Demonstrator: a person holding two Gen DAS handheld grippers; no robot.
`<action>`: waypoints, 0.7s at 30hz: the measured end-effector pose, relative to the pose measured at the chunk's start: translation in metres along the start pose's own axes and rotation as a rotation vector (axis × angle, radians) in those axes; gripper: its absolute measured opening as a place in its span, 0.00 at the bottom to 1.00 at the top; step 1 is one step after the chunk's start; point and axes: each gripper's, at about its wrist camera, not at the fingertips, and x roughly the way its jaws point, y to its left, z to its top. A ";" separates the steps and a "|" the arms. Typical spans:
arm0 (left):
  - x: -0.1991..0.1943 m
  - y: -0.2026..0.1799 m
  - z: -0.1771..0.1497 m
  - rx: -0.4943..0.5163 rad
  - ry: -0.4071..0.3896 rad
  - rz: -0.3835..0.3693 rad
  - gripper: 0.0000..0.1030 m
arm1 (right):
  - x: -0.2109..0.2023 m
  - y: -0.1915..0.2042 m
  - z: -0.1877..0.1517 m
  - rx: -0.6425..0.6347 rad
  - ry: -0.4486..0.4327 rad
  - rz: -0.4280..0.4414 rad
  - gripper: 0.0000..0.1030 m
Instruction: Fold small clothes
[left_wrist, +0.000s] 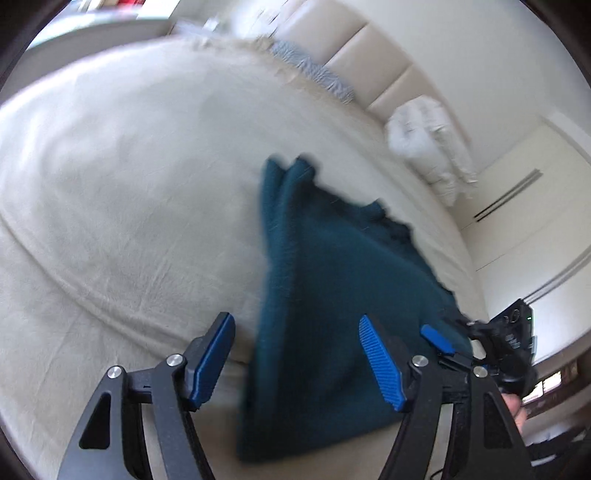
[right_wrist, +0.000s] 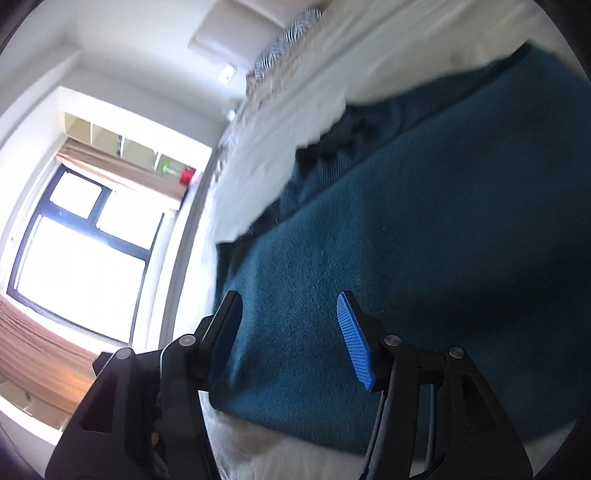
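A dark teal fleece garment (left_wrist: 332, 288) lies folded lengthwise on the cream bed sheet (left_wrist: 129, 184), with its narrow end pointing toward the headboard. My left gripper (left_wrist: 295, 321) hovers open over its near left edge: one pad is above the sheet, the other above the fabric, and neither presses on it. A blue finger (left_wrist: 437, 336) of my right gripper shows at the garment's right side. In the right wrist view the teal garment (right_wrist: 424, 240) fills most of the frame. There my right gripper (right_wrist: 288, 299) stands open just above its near corner, with nothing gripped.
A white pillow (left_wrist: 428, 147) and a blue patterned pillow (left_wrist: 314, 70) lean against the padded headboard (left_wrist: 369, 48). Pale wardrobe doors (left_wrist: 535, 206) stand to the right of the bed. A bright window (right_wrist: 81, 251) with curtains is beyond the bed's other side.
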 end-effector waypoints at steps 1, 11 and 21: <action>0.001 0.003 0.001 -0.014 0.002 -0.010 0.71 | 0.019 -0.008 0.005 -0.007 0.030 -0.053 0.52; 0.008 0.016 0.014 -0.153 0.061 -0.170 0.75 | -0.002 -0.003 0.034 -0.022 0.053 0.068 0.55; 0.020 0.008 0.006 -0.158 0.228 -0.195 0.65 | 0.009 0.001 0.044 0.050 0.161 0.134 0.55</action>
